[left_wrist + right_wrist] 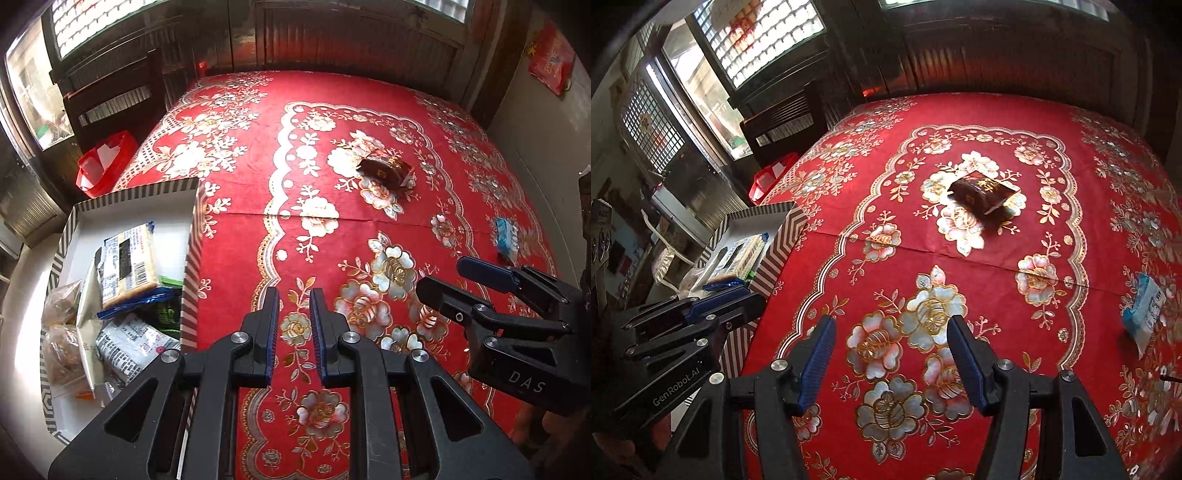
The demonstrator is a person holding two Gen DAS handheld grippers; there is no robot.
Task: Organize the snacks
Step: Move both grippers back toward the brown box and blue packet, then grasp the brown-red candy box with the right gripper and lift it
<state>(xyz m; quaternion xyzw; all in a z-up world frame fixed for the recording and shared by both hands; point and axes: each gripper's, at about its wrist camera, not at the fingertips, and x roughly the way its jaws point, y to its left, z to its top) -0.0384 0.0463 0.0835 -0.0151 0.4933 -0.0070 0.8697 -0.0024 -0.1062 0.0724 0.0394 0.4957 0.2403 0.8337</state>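
A dark brown snack packet (386,171) (982,192) lies near the middle of the red flowered tablecloth (240,229) (849,206). A small blue packet (506,236) (1145,310) lies toward the right edge. At the left stands a striped box (192,280) (775,251) holding several snack packs (125,262). My left gripper (294,293) (746,291) hovers beside the box's right wall, shut with nothing between its fingers. My right gripper (892,321) (445,277) is open and empty over the cloth, nearer than both loose packets.
A dark wooden chair (110,99) and a red bag (103,162) (768,177) stand beyond the table's left side. Dark wooden panelling and windows run along the back. Another red bag (550,59) hangs on the right wall.
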